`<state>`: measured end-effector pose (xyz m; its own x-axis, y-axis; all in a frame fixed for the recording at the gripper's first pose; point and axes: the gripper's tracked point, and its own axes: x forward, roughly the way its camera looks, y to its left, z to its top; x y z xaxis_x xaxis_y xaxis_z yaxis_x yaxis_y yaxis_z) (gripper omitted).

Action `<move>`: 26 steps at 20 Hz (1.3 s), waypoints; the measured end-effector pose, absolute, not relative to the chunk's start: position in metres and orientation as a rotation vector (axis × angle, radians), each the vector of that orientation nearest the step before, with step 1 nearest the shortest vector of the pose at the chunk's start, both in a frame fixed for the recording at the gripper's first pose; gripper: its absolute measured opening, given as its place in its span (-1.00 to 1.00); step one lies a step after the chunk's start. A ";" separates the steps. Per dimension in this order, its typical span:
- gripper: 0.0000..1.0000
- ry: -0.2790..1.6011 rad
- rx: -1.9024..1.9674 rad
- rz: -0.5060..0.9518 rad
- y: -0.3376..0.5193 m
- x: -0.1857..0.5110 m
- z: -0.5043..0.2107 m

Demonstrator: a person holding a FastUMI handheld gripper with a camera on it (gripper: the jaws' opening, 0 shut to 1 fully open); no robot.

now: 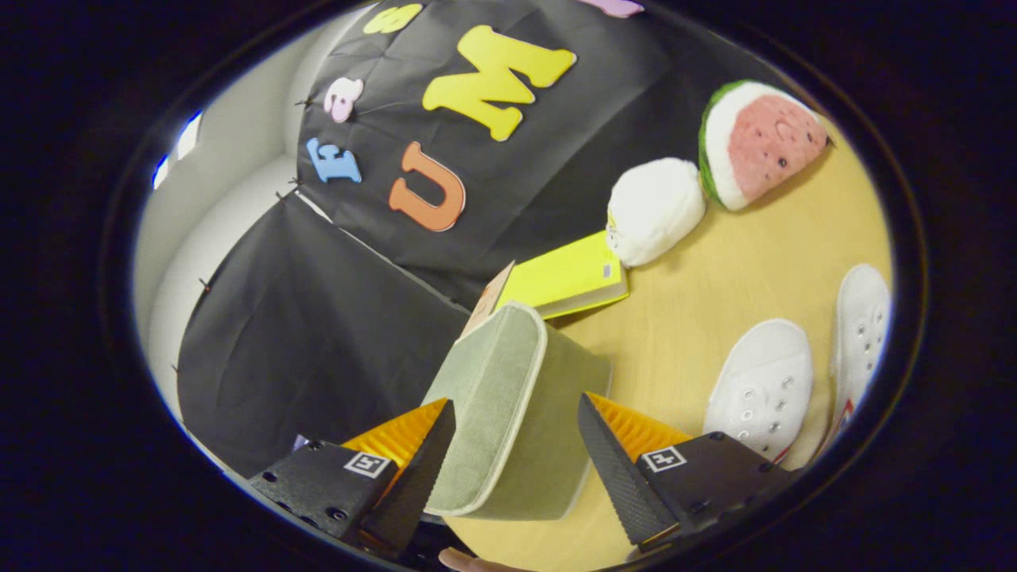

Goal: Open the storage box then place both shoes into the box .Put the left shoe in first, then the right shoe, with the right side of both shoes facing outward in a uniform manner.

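The grey-green fabric lid of the storage box point(508, 357) stands tilted up between my fingers, and my gripper point(515, 401) is shut on it, one finger on its woven top face and the other on its side. A tan flap point(489, 298) pokes out just behind the lid. The box body under the lid is hidden. Two white canvas shoes lie on the wooden table beyond my right finger: the nearer one point(763, 385) just ahead of it and the other point(862, 326) further out. Both point their toes away.
A yellow booklet point(568, 274) lies just beyond the lid. Past it sit a white plush point(655, 208) and a watermelon-slice plush point(763, 143). The wooden table point(699, 302) ends at the black booth wall point(318, 334). The whole view is tilted.
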<state>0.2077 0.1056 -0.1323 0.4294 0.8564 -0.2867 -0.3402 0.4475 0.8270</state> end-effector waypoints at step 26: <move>0.26 0.893 1.104 1.050 0.155 0.228 -0.137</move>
<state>0.2277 0.1552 -0.1369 0.2729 0.9606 -0.0526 -0.2061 0.1118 0.9721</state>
